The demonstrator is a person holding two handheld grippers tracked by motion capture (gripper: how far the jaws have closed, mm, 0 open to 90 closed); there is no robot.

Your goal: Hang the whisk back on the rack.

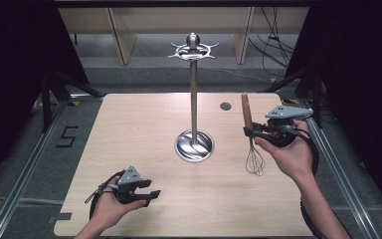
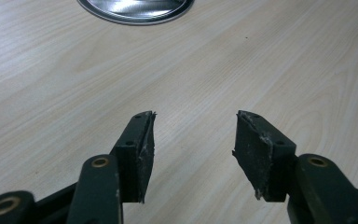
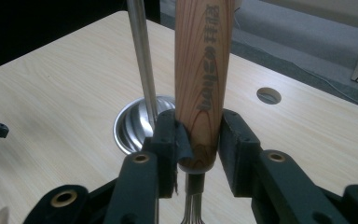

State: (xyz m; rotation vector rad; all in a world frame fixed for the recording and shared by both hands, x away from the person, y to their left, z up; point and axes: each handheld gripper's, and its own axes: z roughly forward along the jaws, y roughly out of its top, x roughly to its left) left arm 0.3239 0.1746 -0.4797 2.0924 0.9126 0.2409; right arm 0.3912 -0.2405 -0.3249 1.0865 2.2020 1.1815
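A whisk with a wooden handle and wire loops is held upright, loops down, above the table's right side, clamped at the handle's lower end by the right gripper, right of the steel stand.

High view: fixed above near edge of table, faces forward and down, takes in whole top plus floor beyond far edge.

Left gripper view: low, close to tabletop, faces toward centre; steel base at top.

Right gripper view: close, faces across table toward left edge; shares steel base and cable hole with high view.
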